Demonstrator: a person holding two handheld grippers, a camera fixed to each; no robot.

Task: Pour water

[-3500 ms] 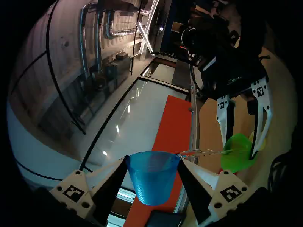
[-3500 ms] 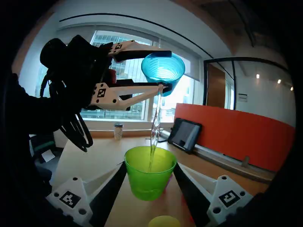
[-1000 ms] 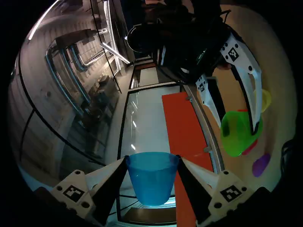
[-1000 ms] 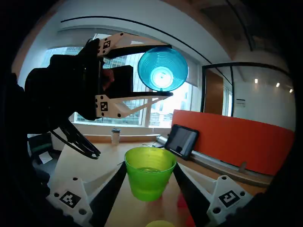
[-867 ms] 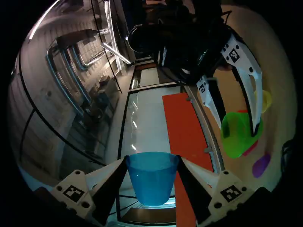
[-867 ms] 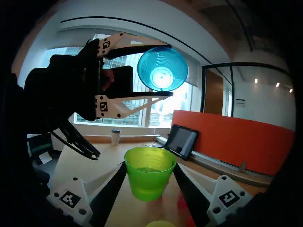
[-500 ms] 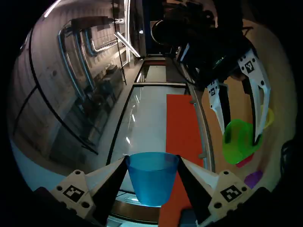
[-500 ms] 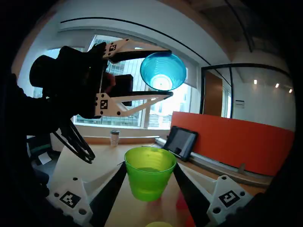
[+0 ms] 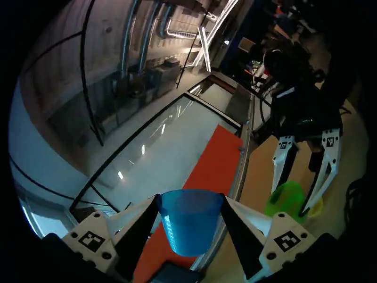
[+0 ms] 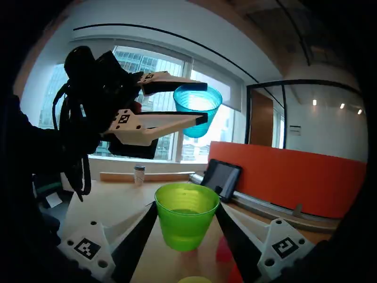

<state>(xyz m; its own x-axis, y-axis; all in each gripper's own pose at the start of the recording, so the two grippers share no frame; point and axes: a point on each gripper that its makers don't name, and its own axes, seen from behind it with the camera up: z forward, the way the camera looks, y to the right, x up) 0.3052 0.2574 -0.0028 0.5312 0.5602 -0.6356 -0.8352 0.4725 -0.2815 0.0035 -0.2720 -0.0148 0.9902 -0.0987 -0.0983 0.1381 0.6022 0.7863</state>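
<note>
My left gripper (image 9: pixel 190 221) is shut on a blue plastic cup (image 9: pixel 190 227). In the right gripper view that blue cup (image 10: pixel 197 109) hangs high above the table, tilted partly over, with no water running from it. My right gripper (image 10: pixel 187 226) is shut on a green cup (image 10: pixel 186 220) that stands upright with water in its lower part. The left gripper view shows the right gripper (image 9: pixel 306 200) farther off, holding the green cup (image 9: pixel 286 200) low at the right.
A wooden table (image 10: pixel 118 198) lies below. A tablet (image 10: pixel 220 179) leans by an orange partition (image 10: pixel 292 177). A small jar (image 10: pixel 138 173) stands near the window. A yellow cup (image 10: pixel 194 279) and a red thing (image 10: pixel 222 257) sit just under the green cup.
The stream of water from the blue cup into the green cup has stopped. The blue cup had tipped mouth-on toward the right gripper and has now swung back toward upright.
</note>
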